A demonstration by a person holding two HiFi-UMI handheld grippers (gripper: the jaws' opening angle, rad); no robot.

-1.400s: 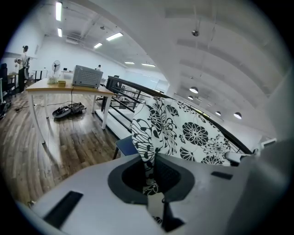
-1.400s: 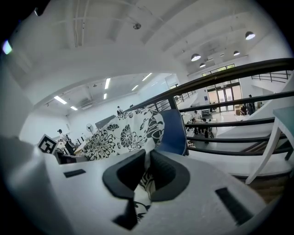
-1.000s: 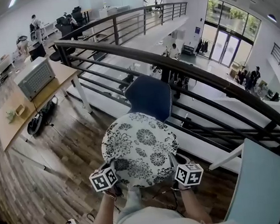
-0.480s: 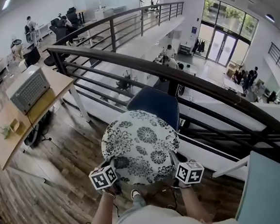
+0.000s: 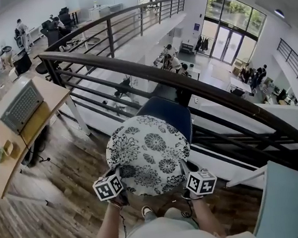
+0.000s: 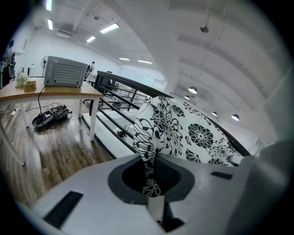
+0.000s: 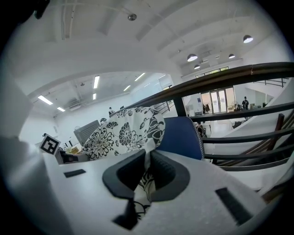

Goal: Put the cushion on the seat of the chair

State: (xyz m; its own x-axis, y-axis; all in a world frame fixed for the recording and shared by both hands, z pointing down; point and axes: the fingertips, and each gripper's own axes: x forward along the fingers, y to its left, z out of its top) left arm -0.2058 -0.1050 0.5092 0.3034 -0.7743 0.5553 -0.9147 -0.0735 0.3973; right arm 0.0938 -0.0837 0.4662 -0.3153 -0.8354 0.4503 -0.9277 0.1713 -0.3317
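Note:
A round white cushion [image 5: 148,155] with black flowers is held flat in the air in front of me, above a blue chair [image 5: 167,112] whose back shows just past it. My left gripper [image 5: 119,176] is shut on the cushion's near left edge. My right gripper [image 5: 183,171] is shut on its near right edge. In the left gripper view the cushion [image 6: 183,133] runs pinched between the dark pads [image 6: 135,176]. In the right gripper view the cushion [image 7: 124,131] is clamped the same way, with the chair's blue back [image 7: 181,137] beyond it. The chair's seat is hidden under the cushion.
A dark metal railing [image 5: 198,88] runs behind the chair, with a lower floor and people beyond. A wooden desk [image 5: 20,127] with a grey box [image 5: 19,105] stands at the left on the wood floor. A pale blue panel [image 5: 281,203] stands at the right. My shoe [image 5: 146,211] shows below.
I have stepped closer to the chair and railing, carrying the cushion with both grippers. The desk has slid toward the left edge of the head view. The grip is unchanged.

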